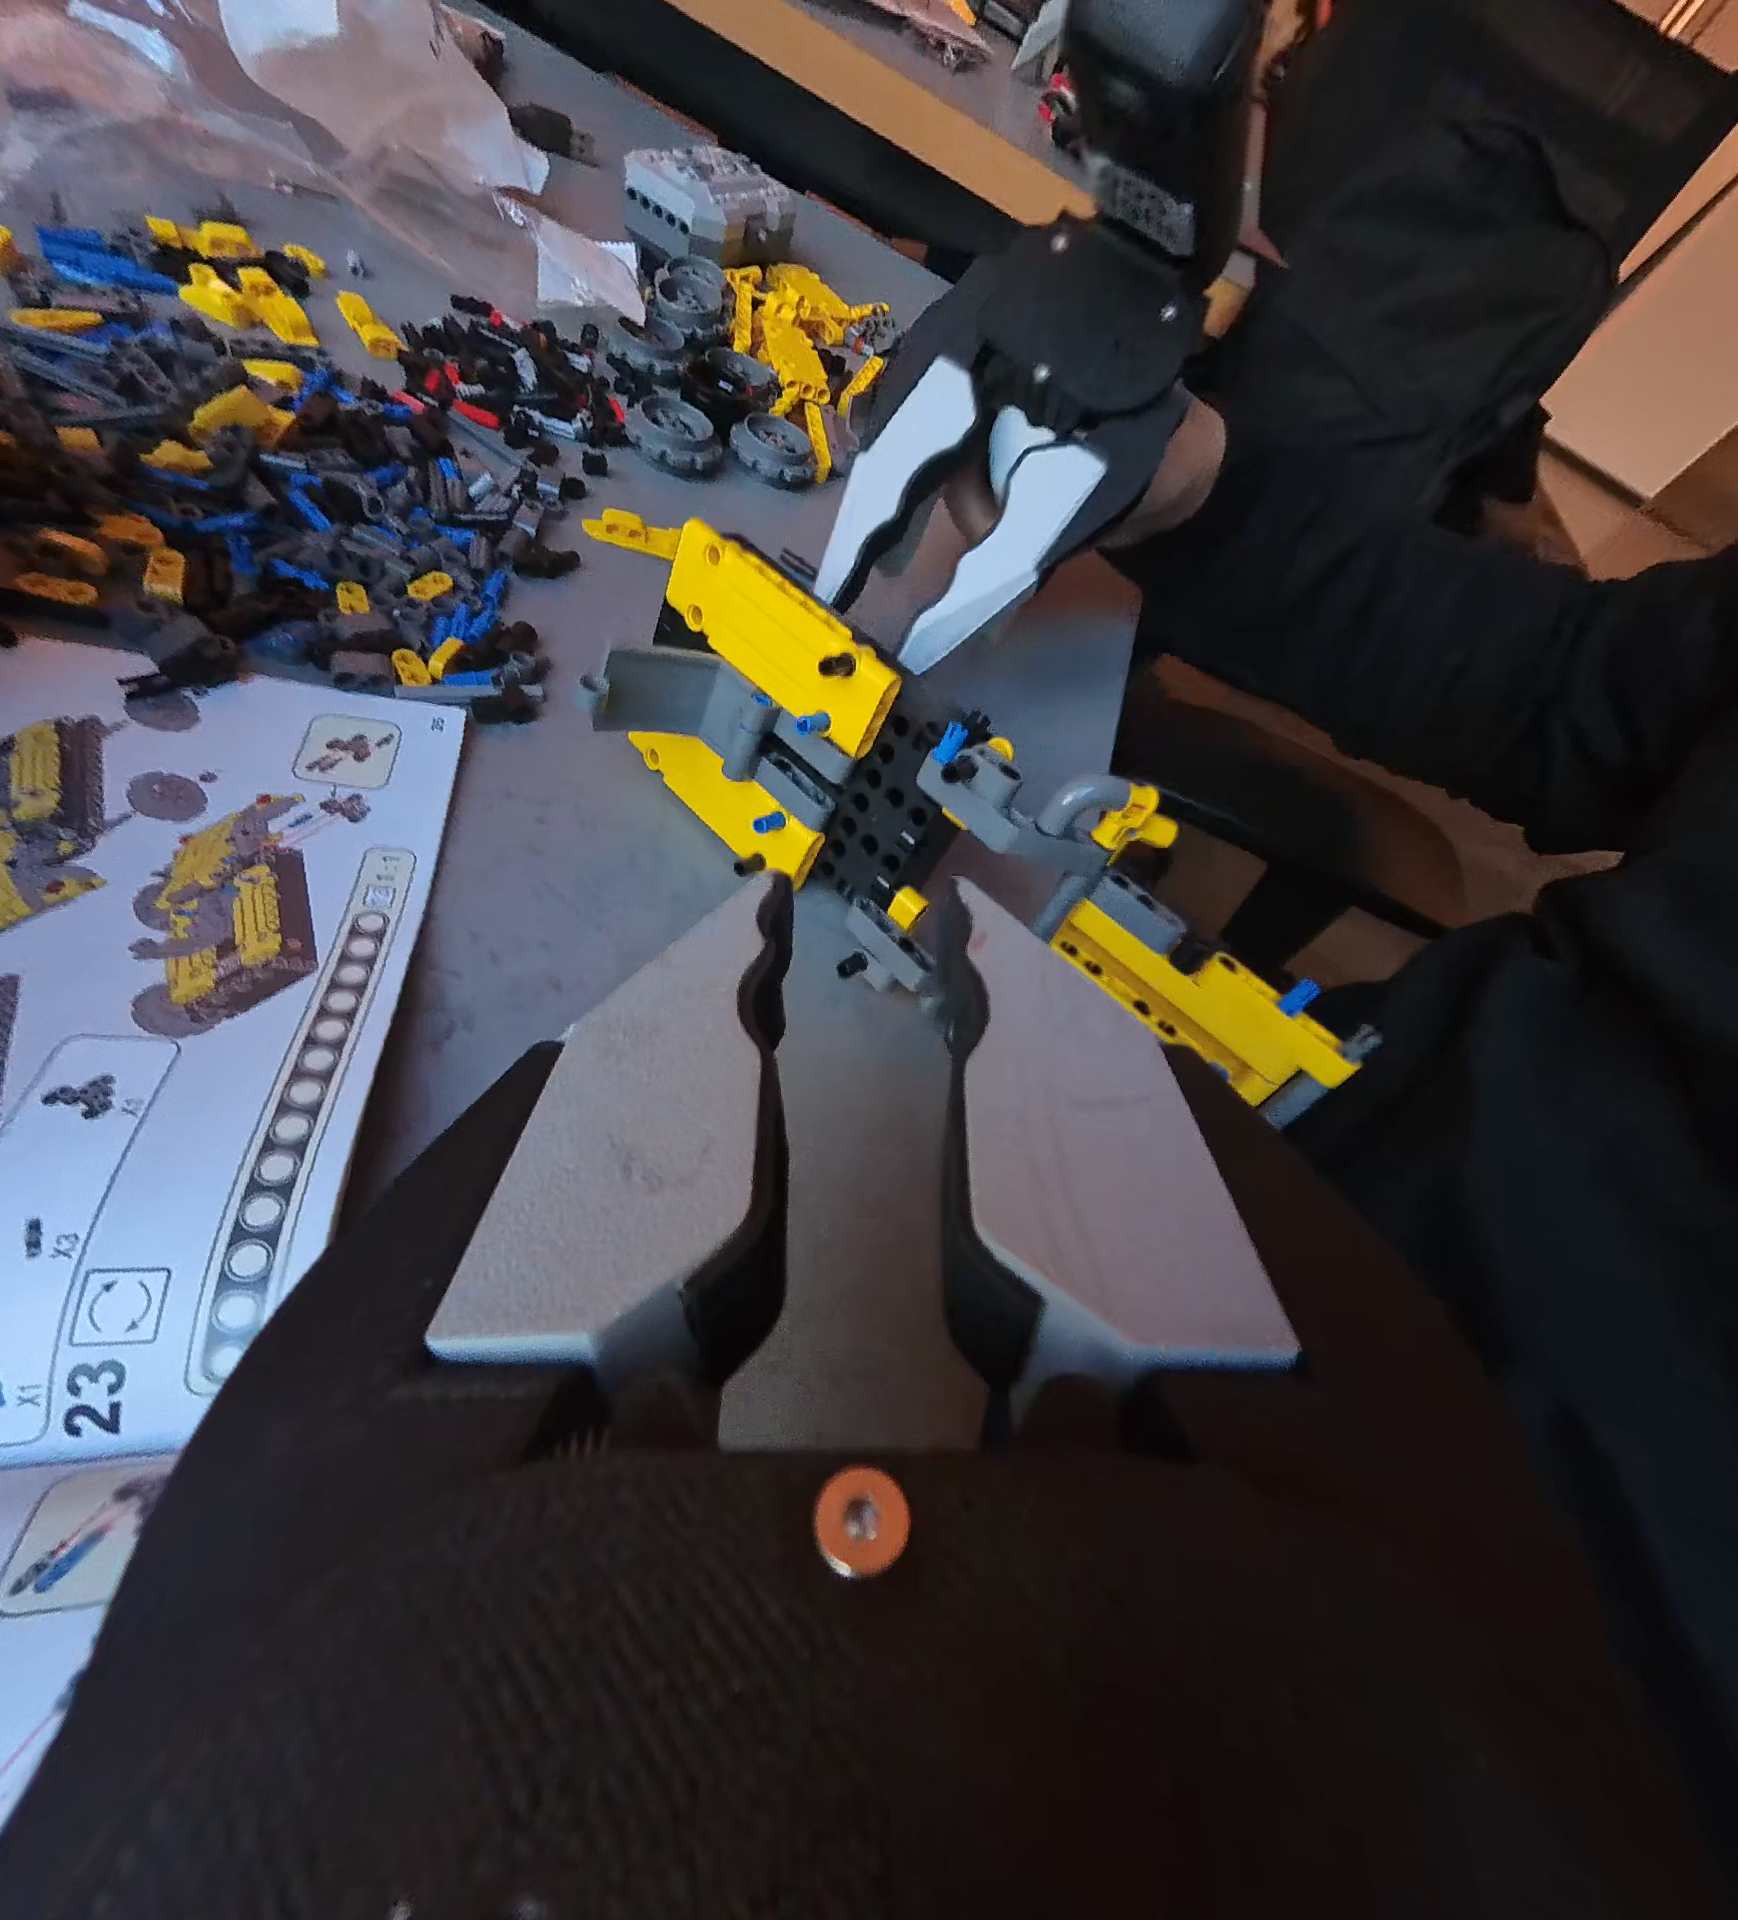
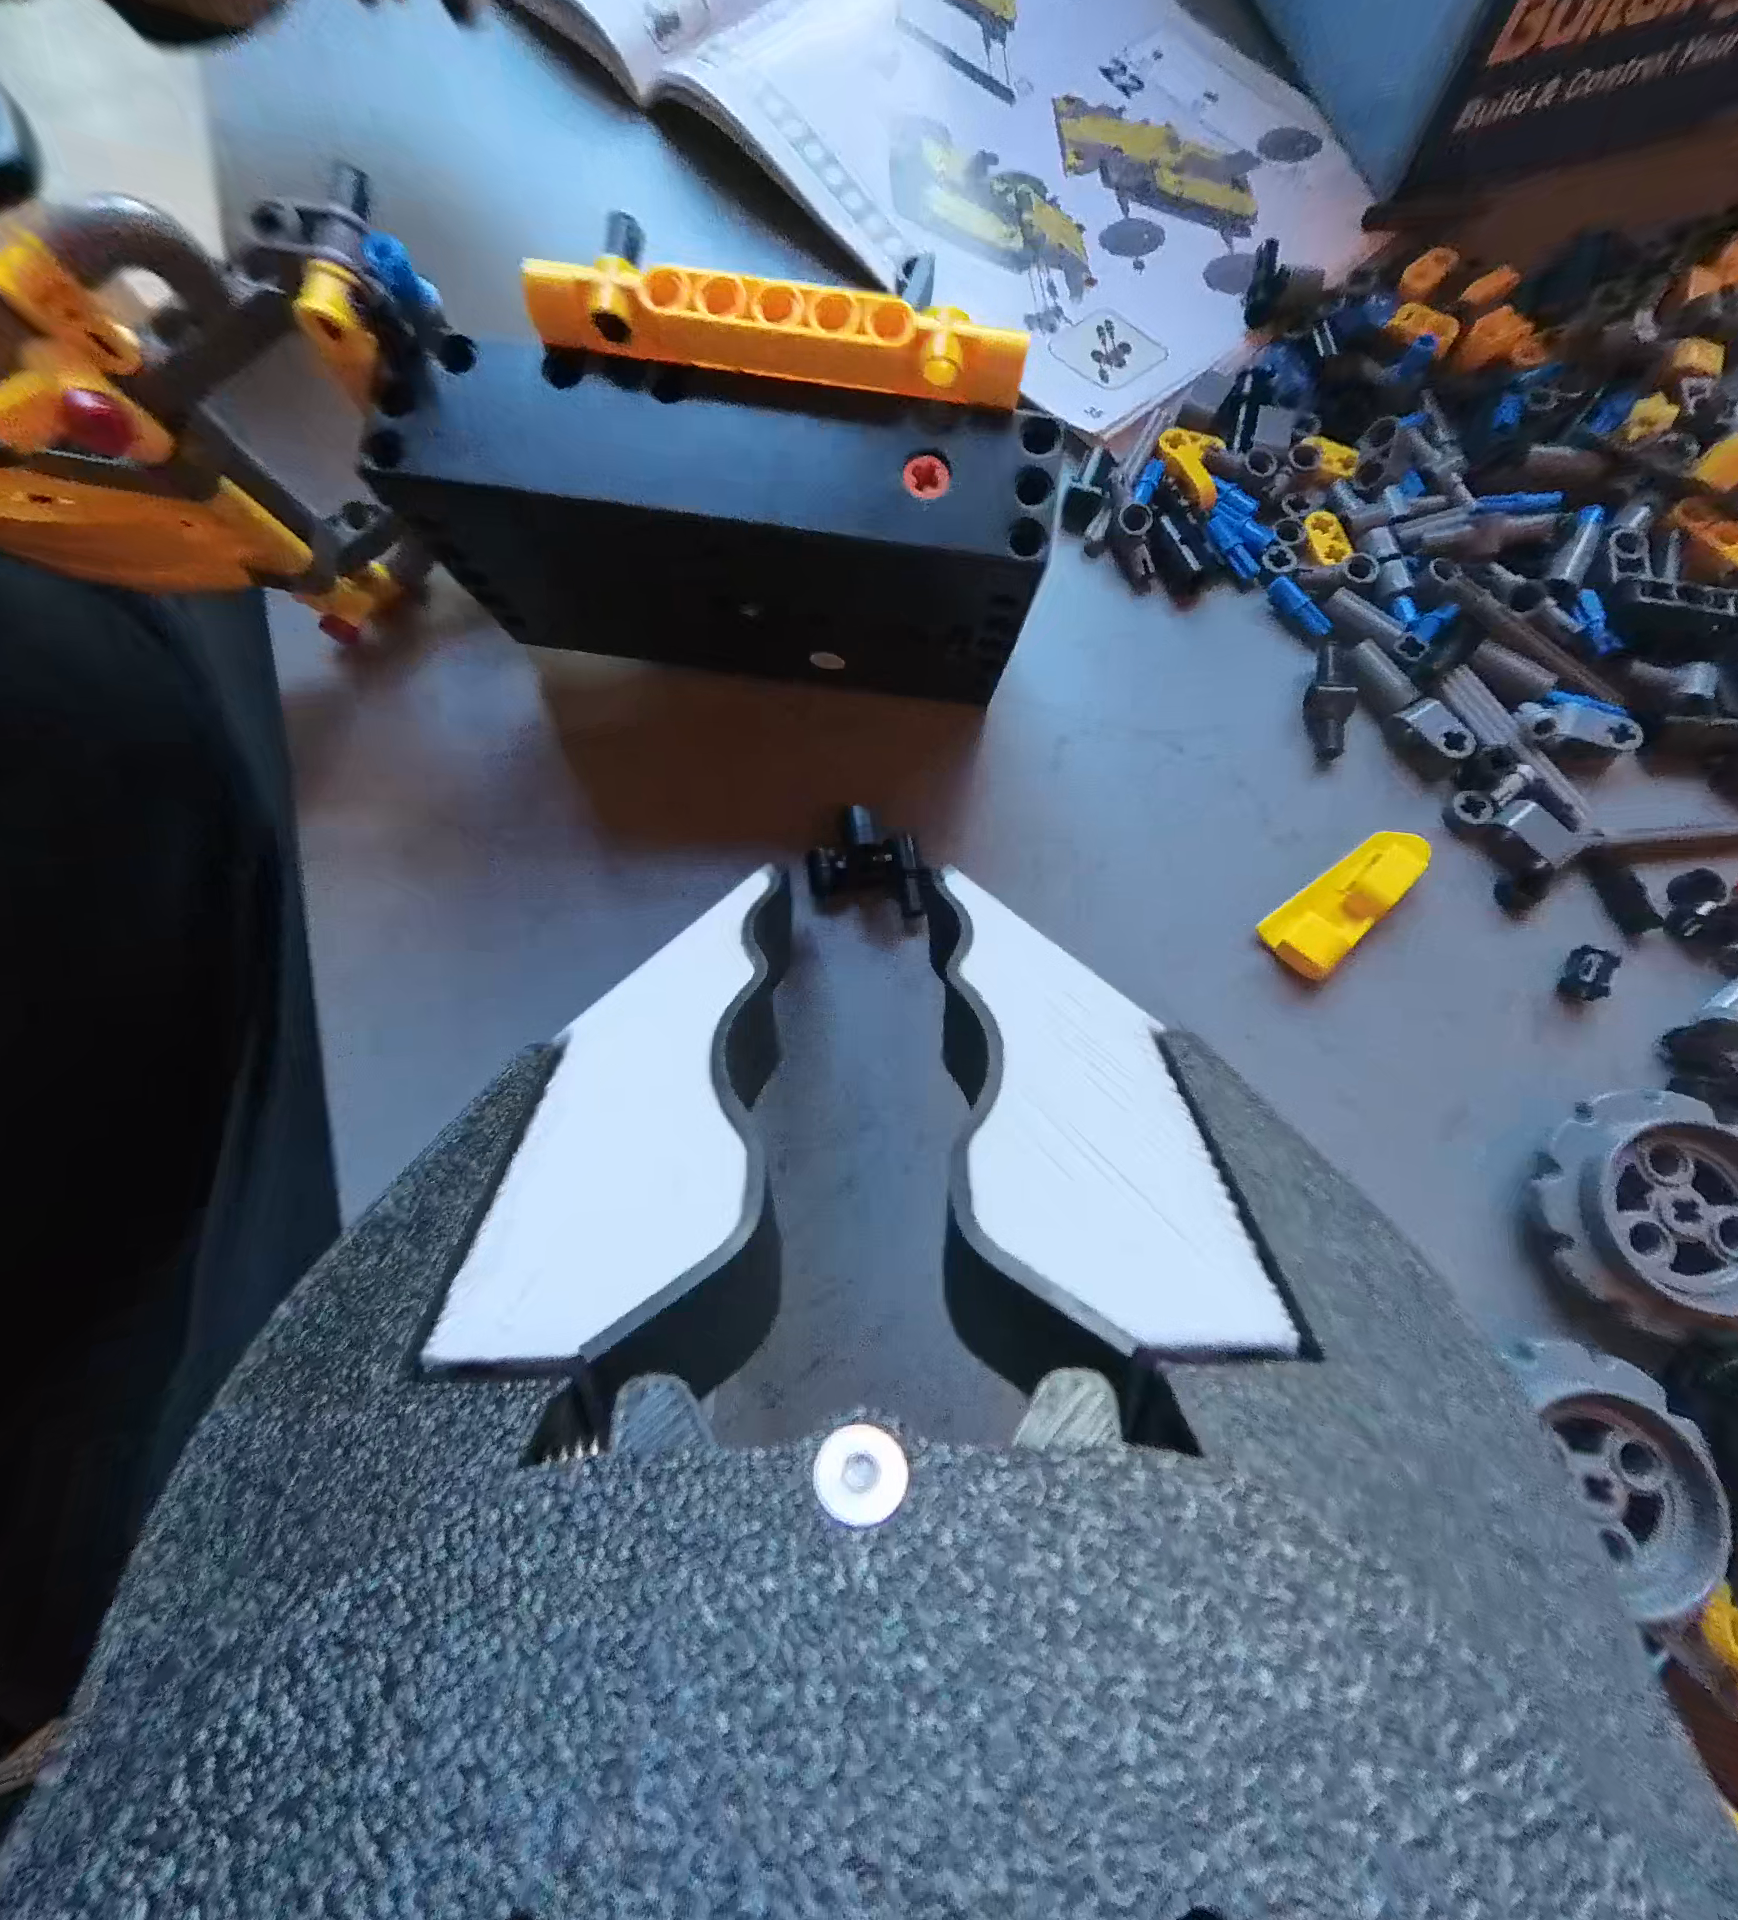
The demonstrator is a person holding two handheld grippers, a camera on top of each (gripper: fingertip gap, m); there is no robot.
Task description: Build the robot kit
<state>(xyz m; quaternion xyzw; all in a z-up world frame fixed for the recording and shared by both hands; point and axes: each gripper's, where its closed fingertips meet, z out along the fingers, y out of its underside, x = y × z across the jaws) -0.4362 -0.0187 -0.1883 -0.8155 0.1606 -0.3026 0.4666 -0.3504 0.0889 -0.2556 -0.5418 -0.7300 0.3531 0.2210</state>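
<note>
A part-built yellow, grey and black brick model (image 1: 777, 636) stands on the grey table near its edge. In the right wrist view its black block (image 2: 719, 520) carries a yellow beam with holes (image 2: 771, 322). My left gripper (image 1: 865, 899) has its jaws a little apart on either side of a grey part (image 1: 886, 951) of the model; whether they press it is unclear. My right gripper (image 2: 863, 878) is shut on a small black connector (image 2: 863, 860) and holds it a short way in front of the black block. In the left wrist view the right gripper (image 1: 880, 629) sits beside the model's upper yellow panel.
A big pile of loose parts (image 1: 221, 447) (image 2: 1519, 540) covers the table beside the model. An open instruction booklet (image 1: 169, 987) (image 2: 1000, 156) lies there too. Grey wheels (image 2: 1675, 1216), a loose yellow panel (image 2: 1348, 899) and a box (image 2: 1623, 94) are nearby. A person in dark clothing (image 1: 1571, 727) sits at the table edge. There is about 15 cm between the tips of the two grippers.
</note>
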